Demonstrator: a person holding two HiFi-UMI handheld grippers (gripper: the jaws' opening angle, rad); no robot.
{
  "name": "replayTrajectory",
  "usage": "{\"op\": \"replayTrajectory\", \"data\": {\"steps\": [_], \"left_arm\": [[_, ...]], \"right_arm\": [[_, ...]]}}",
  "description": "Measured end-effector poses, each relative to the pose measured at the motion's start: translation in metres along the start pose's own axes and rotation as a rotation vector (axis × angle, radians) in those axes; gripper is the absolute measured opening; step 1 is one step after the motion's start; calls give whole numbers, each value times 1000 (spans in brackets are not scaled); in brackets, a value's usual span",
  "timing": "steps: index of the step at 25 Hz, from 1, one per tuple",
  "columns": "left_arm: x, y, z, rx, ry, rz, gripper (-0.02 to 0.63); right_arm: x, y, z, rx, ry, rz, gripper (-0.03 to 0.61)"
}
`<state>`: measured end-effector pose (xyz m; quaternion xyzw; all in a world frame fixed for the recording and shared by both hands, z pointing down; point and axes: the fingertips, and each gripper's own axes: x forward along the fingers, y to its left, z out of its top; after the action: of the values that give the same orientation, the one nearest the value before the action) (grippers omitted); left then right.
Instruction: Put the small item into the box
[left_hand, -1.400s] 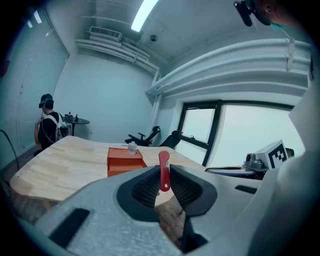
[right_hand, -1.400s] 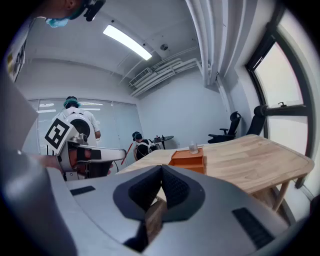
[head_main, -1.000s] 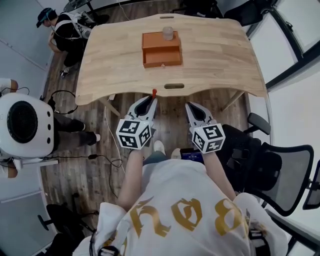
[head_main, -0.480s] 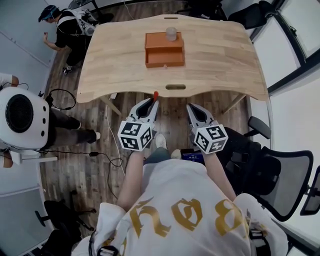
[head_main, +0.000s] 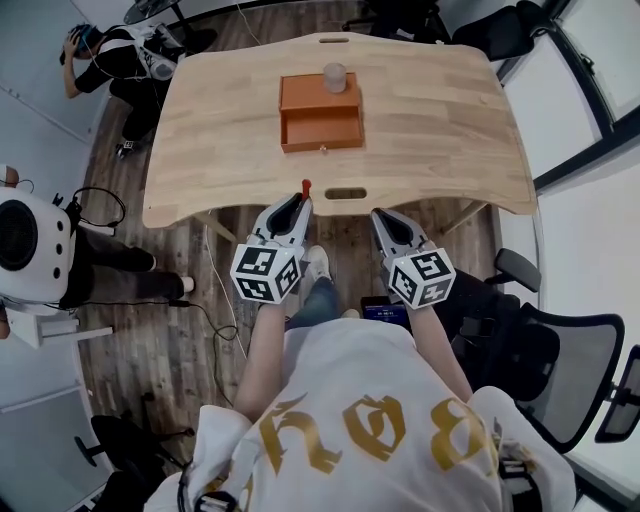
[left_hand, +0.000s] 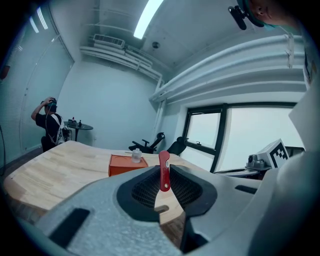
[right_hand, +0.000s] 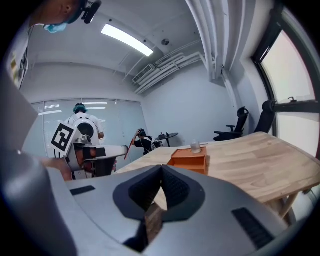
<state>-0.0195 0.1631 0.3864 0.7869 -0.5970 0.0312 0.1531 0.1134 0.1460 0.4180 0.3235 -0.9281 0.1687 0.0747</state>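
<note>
My left gripper (head_main: 304, 198) is shut on a small red item (head_main: 307, 187), which stands upright between the jaws in the left gripper view as a thin red piece (left_hand: 164, 172). It hovers just short of the table's near edge. The orange box (head_main: 320, 112) sits mid-table, its drawer pulled out toward me, with a small clear jar (head_main: 334, 77) on top. The box (left_hand: 127, 165) lies well ahead of the left gripper. My right gripper (head_main: 379, 214) is shut and empty, beside the left one; the box (right_hand: 189, 160) shows ahead of it.
The wooden table (head_main: 220, 130) has cable slots at its near edge (head_main: 346, 193) and far edge. An office chair (head_main: 560, 340) stands to my right. A person (head_main: 105, 55) stands past the table's far left corner, and a white machine (head_main: 30, 250) is at the left.
Both grippers keep their pose, the left still shut on the red item. The head view has shifted slightly, so the table and box sit a little lower and further left.
</note>
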Motion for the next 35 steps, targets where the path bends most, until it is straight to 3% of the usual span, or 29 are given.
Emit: {"op": "replayTrajectory", "data": {"steps": [12,22,35], "left_arm": [[131,99,44,-31,40,-51,61],[205,174,54,-48,84,-103,61],[228,184,55,-39,93,-140,61]], "right_arm": [[126,-82,49,61,12,-97,12],[220,-113,67,80,37,-152,12],[230,-122,76,91,-10,-184,12]]}}
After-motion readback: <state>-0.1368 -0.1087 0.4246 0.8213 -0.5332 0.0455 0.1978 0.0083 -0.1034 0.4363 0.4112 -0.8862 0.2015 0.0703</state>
